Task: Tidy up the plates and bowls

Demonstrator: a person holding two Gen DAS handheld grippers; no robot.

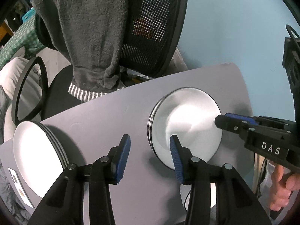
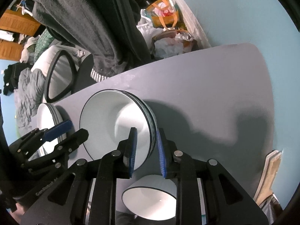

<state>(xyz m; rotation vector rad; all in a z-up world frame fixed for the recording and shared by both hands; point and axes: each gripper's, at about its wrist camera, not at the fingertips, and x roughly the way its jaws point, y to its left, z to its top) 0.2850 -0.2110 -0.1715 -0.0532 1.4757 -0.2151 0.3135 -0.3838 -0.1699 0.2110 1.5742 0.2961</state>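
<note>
A stack of white bowls with dark rims [image 2: 116,123] stands mid-table; it also shows in the left wrist view [image 1: 187,123]. My right gripper [image 2: 146,150] is open, its fingers either side of the stack's near rim, one pad [image 2: 132,150] inside the top bowl. A stack of white plates [image 1: 37,150] sits at the left; it also shows in the right wrist view [image 2: 46,120]. My left gripper [image 1: 150,157] is open and empty above the table between the two stacks. A single white bowl [image 2: 150,200] sits below my right gripper.
The grey table [image 1: 112,112] ends at a far edge. Behind it stands a black mesh chair [image 1: 150,28] draped with a grey towel [image 1: 84,37]. Bags [image 2: 165,16] lie by the blue wall. A card [image 1: 18,185] lies by the plates.
</note>
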